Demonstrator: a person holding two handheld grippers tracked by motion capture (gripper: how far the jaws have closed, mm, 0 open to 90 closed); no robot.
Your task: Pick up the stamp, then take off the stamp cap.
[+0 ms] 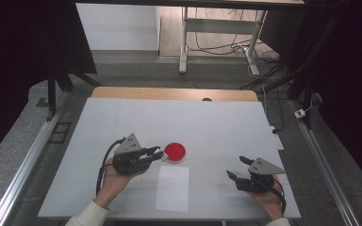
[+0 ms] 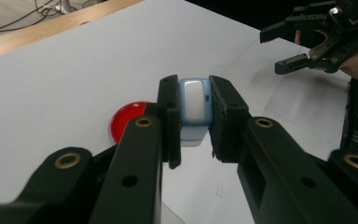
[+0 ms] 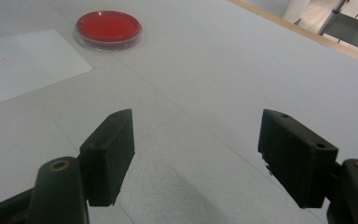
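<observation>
Left gripper (image 2: 193,116) clamped a light-blue device (image 2: 194,105) beside the red dish (image 1: 175,151); right gripper (image 3: 196,149) held its 2 jaws wide, empty.

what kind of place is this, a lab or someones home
Most likely a lab or recording workspace, not a home. A white-covered table sits between black curtains, with metal rails along its sides, loose cables on the floor beyond, and a red-filled petri dish on top.

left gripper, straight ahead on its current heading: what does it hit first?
Likely the red petri dish. The left gripper, shut on a small blue-and-white device, points right at its rim in the high view; the gap and height are unclear.
</observation>
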